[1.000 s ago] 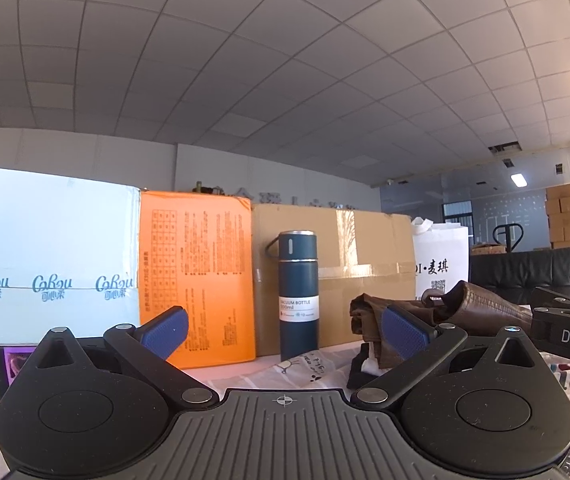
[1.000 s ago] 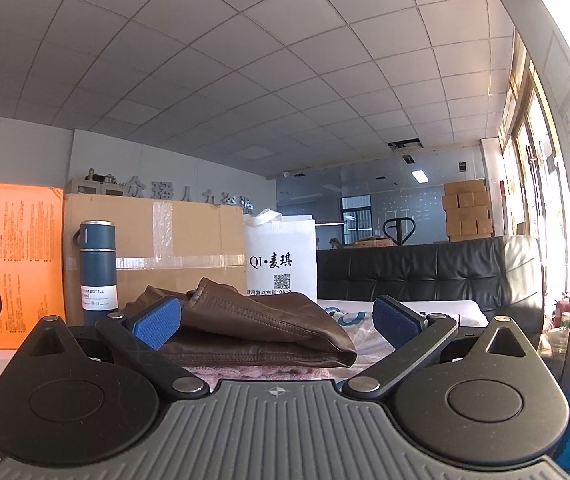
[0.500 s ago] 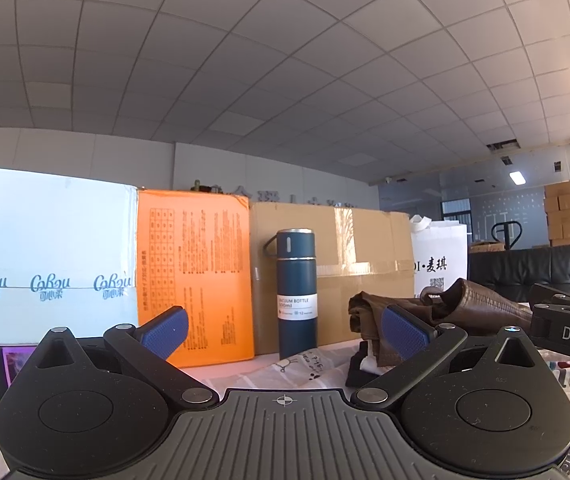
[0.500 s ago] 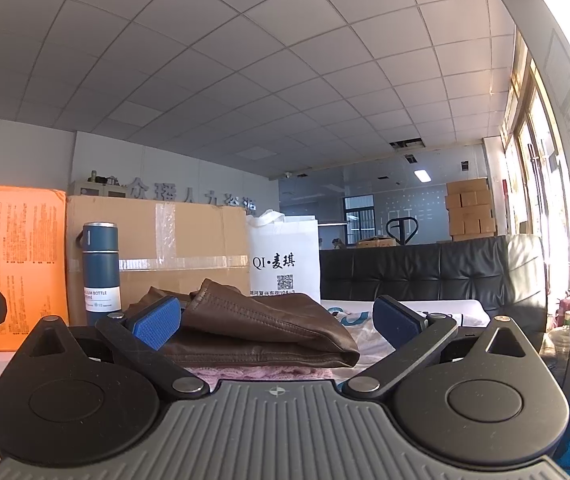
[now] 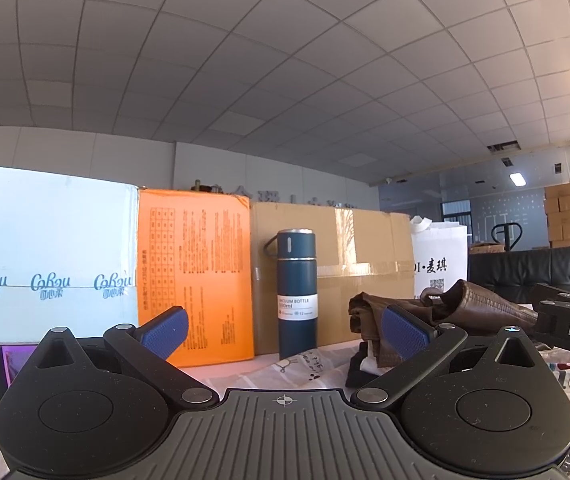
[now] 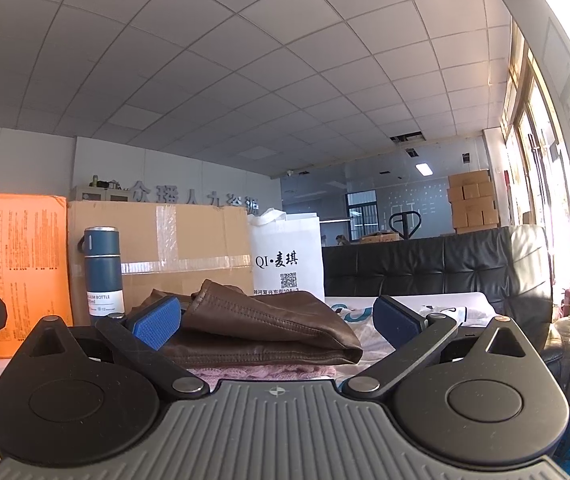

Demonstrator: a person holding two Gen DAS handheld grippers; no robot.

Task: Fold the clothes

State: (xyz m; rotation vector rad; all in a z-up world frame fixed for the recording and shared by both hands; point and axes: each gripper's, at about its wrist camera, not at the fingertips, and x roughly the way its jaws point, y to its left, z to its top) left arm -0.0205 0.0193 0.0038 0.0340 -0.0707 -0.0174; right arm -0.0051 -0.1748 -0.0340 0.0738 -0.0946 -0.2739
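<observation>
Almost nothing has changed over the last second: both views sit low at table height with only a slight drift, and both claws hang wide with nothing between their blue pads, which suggests a pause before any new grasp rather than a fold under way. Reading left to right in the left wrist view, a pale blue box (image 5: 49,264) carries a repeated teal logo that looks like "CoRou" above small characters too fine to read; beside it an orange carton (image 5: 195,276) is covered in fine print too small to read; then a dark blue flask (image 5: 296,292) stands upright before a taped cardboard box (image 5: 361,248), its white label reading "VACUUM BOTTLE". A white tote bag (image 5: 441,260) shows "QI·麦琪" over a QR code. The left gripper (image 5: 285,326) points at the flask, with the brown leather garment (image 5: 473,304) off to its right. From the right wrist, the right gripper (image 6: 275,318) faces that garment (image 6: 261,328), already folded flat on a pink knit (image 6: 261,372) atop the printed sheet (image 6: 437,312).
</observation>
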